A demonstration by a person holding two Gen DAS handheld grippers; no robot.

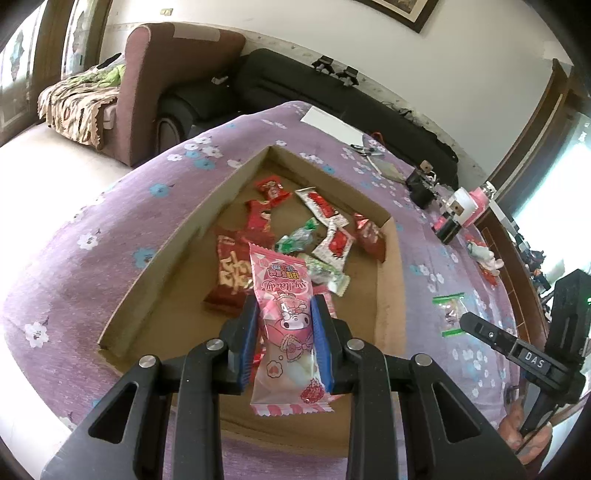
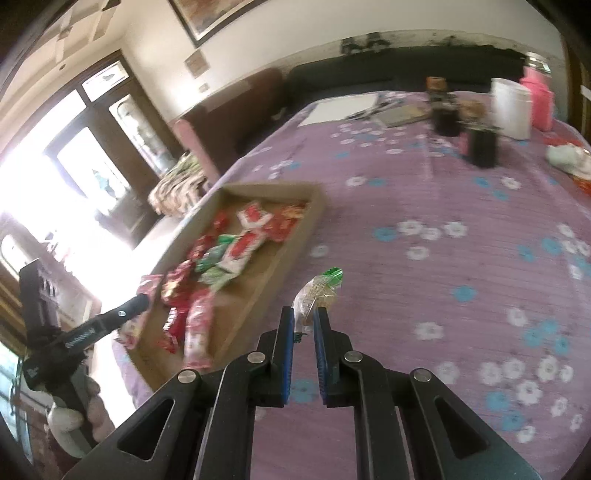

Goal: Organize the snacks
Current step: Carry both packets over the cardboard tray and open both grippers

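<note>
Purple flowered cloth (image 1: 92, 206) covers the table under the cardboard tray (image 1: 155, 266). Above the tray, the left gripper (image 1: 284, 339) is clamped across a pink snack packet (image 1: 286, 317); the right gripper (image 2: 303, 328) pinches a small green-edged packet (image 2: 317, 291) beside the tray. Both look light, soft and crinkly (probably slippery), so mid-body holds seem safest.

A home living room: armchair (image 1: 147, 92), black sofa (image 1: 295, 85), framed picture (image 2: 210, 14), floral-clothed table (image 2: 443, 221).

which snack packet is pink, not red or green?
The pink My Melody packet, clamped upright in the left tool over the cardboard tray. The packets lying in the tray are red, white or green; the right tool holds a green-edged clear one.
</note>
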